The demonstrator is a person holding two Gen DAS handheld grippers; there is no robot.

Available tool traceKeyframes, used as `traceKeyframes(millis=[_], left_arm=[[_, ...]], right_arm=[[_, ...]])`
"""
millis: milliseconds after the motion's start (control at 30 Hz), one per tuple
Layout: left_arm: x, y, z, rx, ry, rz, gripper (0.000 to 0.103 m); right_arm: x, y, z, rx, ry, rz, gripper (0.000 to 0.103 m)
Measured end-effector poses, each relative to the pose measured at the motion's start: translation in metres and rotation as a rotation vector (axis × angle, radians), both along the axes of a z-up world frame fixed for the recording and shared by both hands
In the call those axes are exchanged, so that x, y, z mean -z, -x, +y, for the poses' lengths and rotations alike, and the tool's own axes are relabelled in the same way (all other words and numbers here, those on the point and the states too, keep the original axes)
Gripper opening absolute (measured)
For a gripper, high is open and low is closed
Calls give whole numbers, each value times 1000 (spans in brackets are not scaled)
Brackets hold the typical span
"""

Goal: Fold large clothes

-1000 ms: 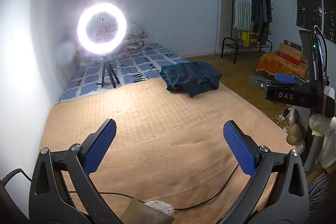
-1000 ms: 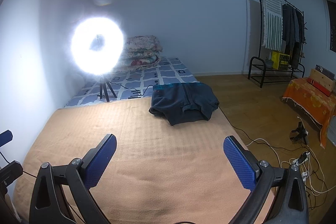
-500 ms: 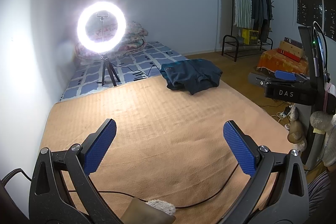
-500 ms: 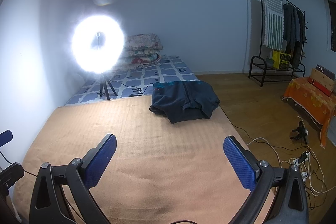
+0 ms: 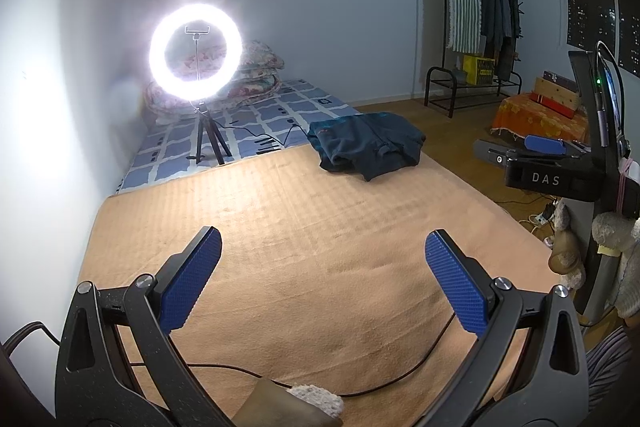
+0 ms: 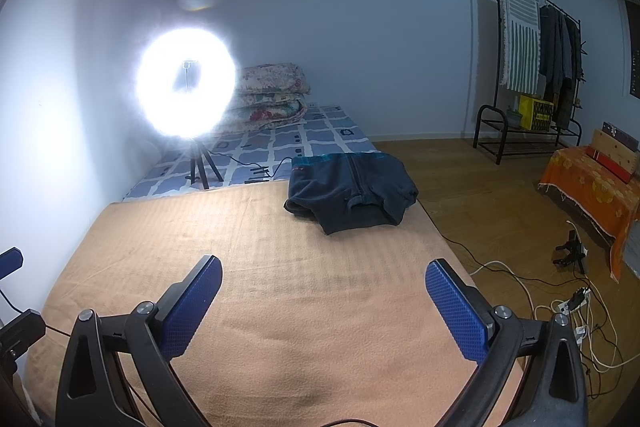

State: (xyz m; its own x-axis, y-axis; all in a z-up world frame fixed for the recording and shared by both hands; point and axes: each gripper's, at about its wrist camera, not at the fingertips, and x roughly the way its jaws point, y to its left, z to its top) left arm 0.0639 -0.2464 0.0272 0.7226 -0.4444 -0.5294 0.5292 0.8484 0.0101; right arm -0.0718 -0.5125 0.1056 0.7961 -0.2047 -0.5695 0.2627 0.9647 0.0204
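A dark blue zip-up jacket (image 6: 352, 193) lies bunched in a loose heap, well ahead of the right claw (image 6: 323, 305), untouched.

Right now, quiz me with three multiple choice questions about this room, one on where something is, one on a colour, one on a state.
1. Where does the dark garment lie?
A. far end of the tan blanket
B. on the clothes rack
C. on the wooden floor

2. What colour are the gripper pads?
A. red
B. blue
C. white

3. The left gripper and right gripper are:
A. both shut
B. holding cloth
C. both open

A: it sits bunched on the blanket's far edge.
B: textured blue faces show.
C: the fingers stand wide apart, holding nothing.
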Motion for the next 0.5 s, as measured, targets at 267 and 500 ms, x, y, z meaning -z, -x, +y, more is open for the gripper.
traceKeyframes(millis=[267, 500], left_arm=[[-2, 4, 1, -16, 0, -16, 103], [-6, 9, 4, -27, 3, -54, 103]], right_arm=[[3, 1, 0, 1, 3, 2, 103], [4, 1, 0, 1, 5, 3, 103]])
